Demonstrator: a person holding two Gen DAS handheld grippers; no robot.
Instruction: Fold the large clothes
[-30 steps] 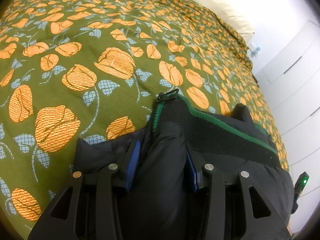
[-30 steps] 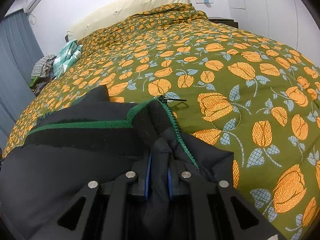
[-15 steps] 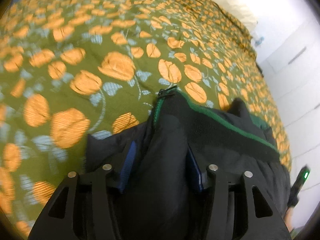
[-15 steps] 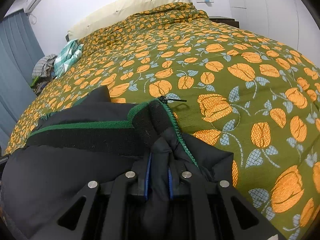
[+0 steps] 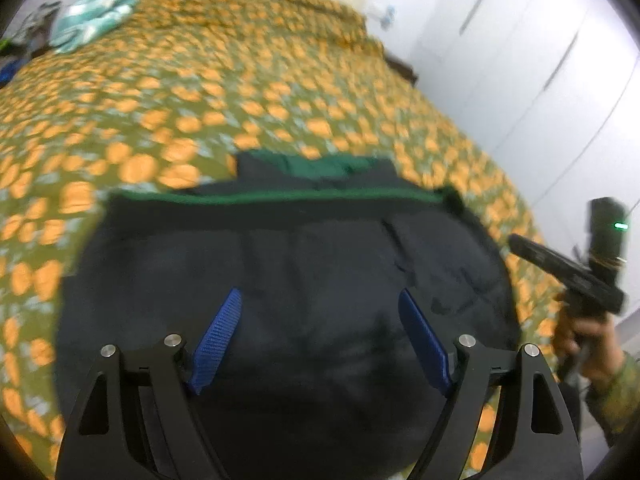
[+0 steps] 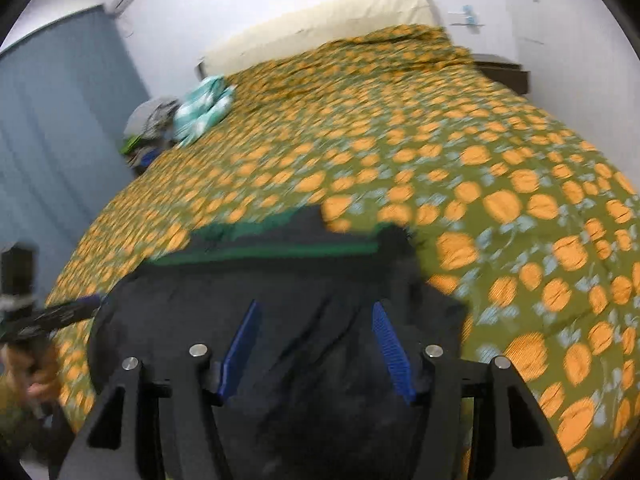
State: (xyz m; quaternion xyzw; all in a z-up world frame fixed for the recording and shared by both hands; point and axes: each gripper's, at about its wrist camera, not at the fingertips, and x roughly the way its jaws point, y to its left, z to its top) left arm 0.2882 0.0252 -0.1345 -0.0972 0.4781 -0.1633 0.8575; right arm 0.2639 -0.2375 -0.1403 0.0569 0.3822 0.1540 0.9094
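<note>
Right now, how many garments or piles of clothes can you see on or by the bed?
3: a black jacket at the near edge, a teal checked cloth far left on the bed, a grey heap beside it. More may be hidden.

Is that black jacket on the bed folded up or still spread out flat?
Folded. The black jacket lies as a compact bundle on the bedspread, its green-edged layers doubled at the far side. How neatly, the blur hides.

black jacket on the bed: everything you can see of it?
The black jacket is dark, smooth, slightly puffy fabric with a green trim band along its far edge and green lining beyond. It lies folded in a flat bundle on the floral bedspread. Neither open gripper grips it; their jaws have just been opening.
</note>
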